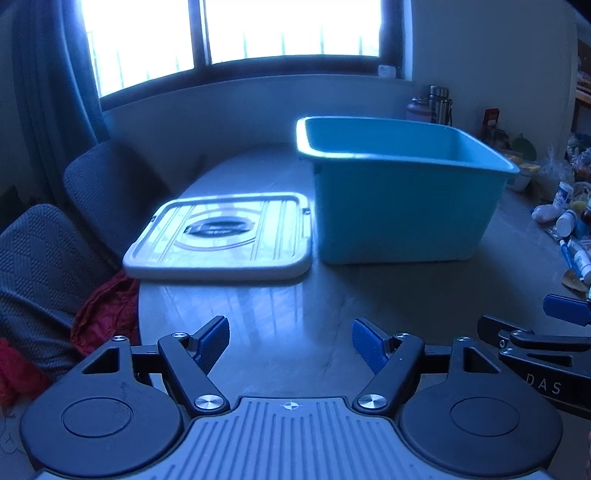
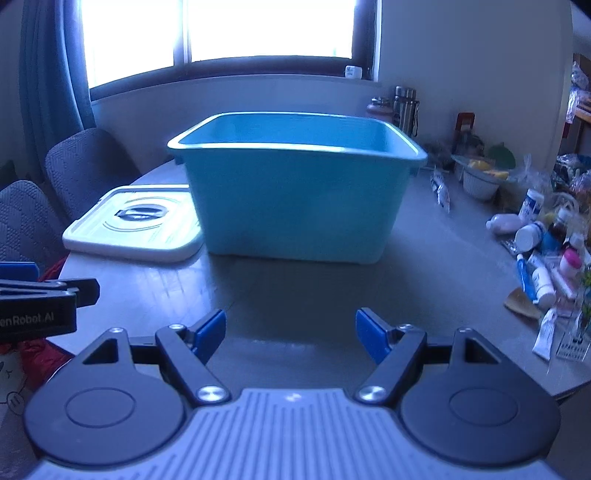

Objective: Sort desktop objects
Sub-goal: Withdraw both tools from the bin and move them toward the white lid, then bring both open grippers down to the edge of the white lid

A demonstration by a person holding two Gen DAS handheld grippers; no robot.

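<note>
A turquoise plastic bin (image 1: 402,206) (image 2: 295,206) stands uncovered in the middle of the table. Its white lid (image 1: 221,240) (image 2: 136,229) lies flat on the table to the bin's left. Several small bottles and tubes (image 2: 543,254) (image 1: 569,229) lie in a heap at the table's right edge. My left gripper (image 1: 290,343) hovers open over bare tabletop in front of the lid and bin, nothing between its blue pads. My right gripper (image 2: 290,334) hovers open in front of the bin, also with nothing in it. Each gripper shows at the edge of the other's view.
Two grey chairs (image 1: 103,184) stand at the table's left, with red cloth (image 1: 107,314) beside the near one. Flasks (image 2: 404,103), a white bowl with yellow items (image 2: 480,177) and bags crowd the far right. A bright window (image 2: 221,33) lies behind.
</note>
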